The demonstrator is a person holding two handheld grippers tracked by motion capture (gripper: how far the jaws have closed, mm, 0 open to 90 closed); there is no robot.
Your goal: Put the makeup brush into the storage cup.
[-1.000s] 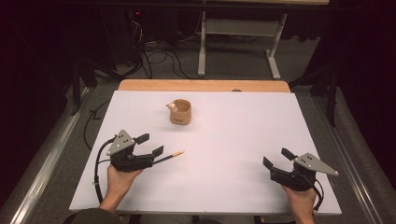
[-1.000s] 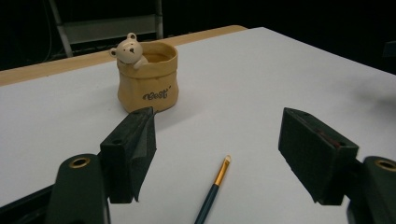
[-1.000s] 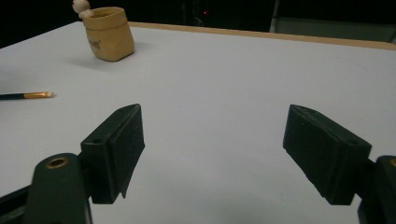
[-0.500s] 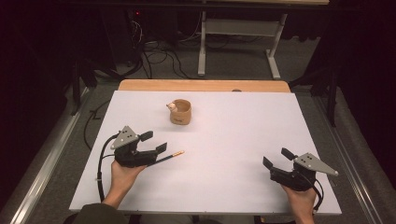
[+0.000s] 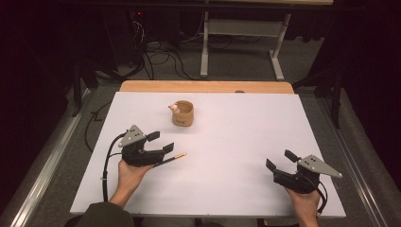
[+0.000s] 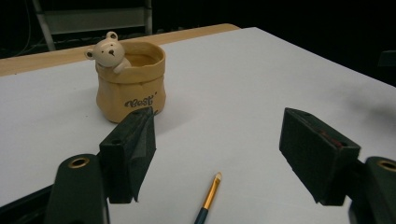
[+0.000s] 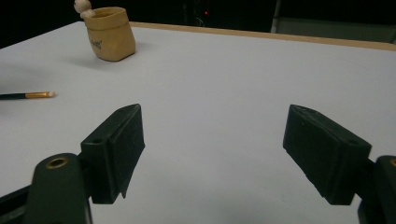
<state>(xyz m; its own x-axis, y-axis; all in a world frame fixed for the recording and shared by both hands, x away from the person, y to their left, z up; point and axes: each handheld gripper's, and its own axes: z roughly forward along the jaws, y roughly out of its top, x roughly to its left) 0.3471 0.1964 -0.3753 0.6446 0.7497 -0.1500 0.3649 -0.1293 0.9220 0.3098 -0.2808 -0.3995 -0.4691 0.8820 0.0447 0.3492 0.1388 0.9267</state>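
Observation:
A thin brush [image 5: 174,157] with a dark handle, gold ferrule and pale tip lies on the white table [image 5: 246,127] left of centre. My left gripper [image 5: 161,142] is open just over its handle. In the left gripper view the brush [image 6: 208,198] lies on the table between and below my left gripper's [image 6: 219,140] spread jaws. Farther back stands a tan pot [image 5: 183,114] with a small bear on its rim, upright [image 6: 130,84]. My right gripper [image 5: 280,159] rests open near the front right edge with nothing between its jaws [image 7: 212,126]. Far to its left are the brush [image 7: 28,95] and the pot [image 7: 110,32].
A wooden strip [image 5: 203,86] runs along the table's far edge. Beyond it are a grey desk frame [image 5: 241,42] and cables [image 5: 161,56] on the floor. A metal rail [image 5: 45,165] runs along the left side.
My left gripper has crept slightly forward and to the right along the brush. The brush, the pot and the right gripper have stayed put.

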